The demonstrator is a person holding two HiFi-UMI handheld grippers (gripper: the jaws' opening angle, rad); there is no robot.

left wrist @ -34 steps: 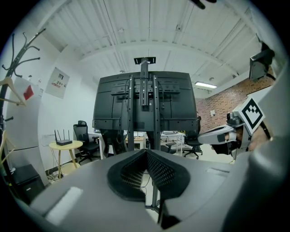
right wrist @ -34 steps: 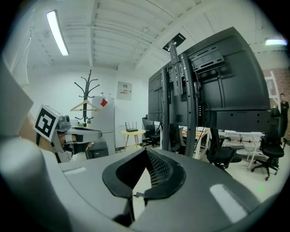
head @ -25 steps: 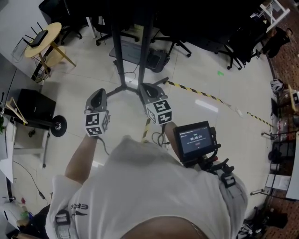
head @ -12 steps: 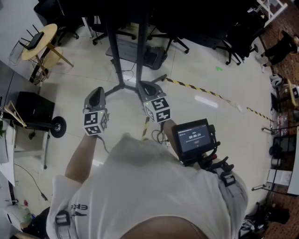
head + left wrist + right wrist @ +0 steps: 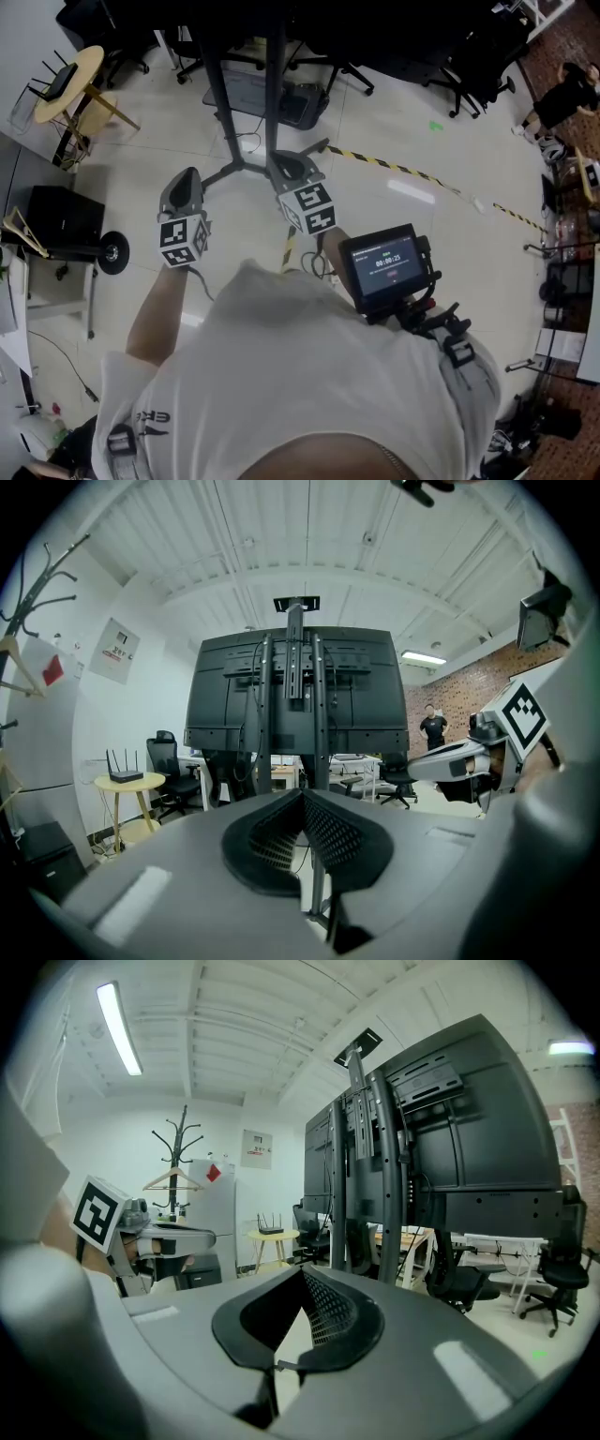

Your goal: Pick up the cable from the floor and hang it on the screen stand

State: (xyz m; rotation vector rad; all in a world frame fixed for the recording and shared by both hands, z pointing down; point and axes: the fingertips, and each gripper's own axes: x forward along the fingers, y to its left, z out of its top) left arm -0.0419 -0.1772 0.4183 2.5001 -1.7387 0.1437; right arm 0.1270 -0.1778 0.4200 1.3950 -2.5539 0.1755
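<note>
Nothing picked up yet: both my tongs are clenched on nothing.
My left gripper (image 5: 186, 175) and right gripper (image 5: 280, 159) point at the screen stand (image 5: 273, 84) just beyond them. What I take for the cable (image 5: 321, 262) lies on the floor near my feet, right of centre. Fetching and hanging are both left to do.
</note>
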